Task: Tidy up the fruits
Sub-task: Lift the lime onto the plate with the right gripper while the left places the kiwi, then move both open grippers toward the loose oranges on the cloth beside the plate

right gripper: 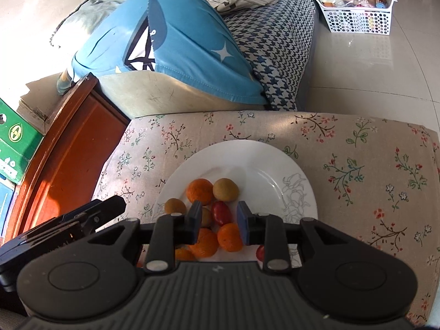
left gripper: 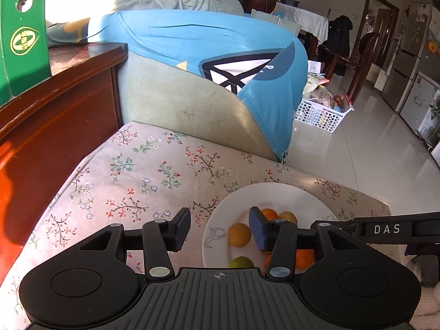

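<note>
Showing red tomato [right gripper: 220, 213] only right wrist view.

White letters "DAS" stand on a black gripper arm [left gripper: 386, 229] at the right of the left wrist view; the green box's [left gripper: 23, 35] logo is illegible.

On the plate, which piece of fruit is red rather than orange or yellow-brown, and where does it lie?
The red oval fruit lies mid-plate, between the right hand-held gripper's open fingers in that view; the oranges and yellow-brown fruits surround it.
</note>
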A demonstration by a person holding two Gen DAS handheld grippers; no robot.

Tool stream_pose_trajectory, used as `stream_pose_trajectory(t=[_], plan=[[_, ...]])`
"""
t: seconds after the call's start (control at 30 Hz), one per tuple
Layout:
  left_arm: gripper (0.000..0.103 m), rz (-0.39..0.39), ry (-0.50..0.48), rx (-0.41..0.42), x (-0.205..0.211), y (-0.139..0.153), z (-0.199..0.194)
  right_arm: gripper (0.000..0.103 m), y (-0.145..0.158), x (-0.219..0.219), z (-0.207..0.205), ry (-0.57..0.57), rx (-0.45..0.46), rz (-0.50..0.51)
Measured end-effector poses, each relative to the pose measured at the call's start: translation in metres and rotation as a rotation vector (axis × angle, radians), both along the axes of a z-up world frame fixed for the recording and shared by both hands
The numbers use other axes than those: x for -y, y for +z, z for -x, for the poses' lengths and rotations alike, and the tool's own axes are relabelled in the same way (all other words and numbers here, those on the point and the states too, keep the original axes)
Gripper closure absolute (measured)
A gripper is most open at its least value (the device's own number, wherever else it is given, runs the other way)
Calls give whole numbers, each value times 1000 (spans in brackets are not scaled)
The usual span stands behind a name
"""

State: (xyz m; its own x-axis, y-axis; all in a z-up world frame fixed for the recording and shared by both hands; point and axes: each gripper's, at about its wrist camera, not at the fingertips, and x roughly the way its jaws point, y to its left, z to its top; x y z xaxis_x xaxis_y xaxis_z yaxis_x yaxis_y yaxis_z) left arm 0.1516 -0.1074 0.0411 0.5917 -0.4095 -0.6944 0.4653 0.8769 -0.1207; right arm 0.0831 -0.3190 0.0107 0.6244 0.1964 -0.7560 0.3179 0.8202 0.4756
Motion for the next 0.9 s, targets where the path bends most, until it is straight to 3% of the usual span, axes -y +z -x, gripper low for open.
stream_pose_trajectory(t=[0.23, 0.43, 0.73, 0.9], plan=[[57, -22, 69, -29, -31, 6, 5, 66, 6, -19, 1, 91, 31, 10], [57, -46, 121, -58, -58, 4, 11, 66, 12, -44, 4, 200, 74, 135], [56, -81, 181, -45, -85, 1, 18, 66, 10, -76, 8, 365, 114, 159], [56, -60, 218, -86, -98, -12, 8, 67, 2, -96, 10, 450, 107, 187]])
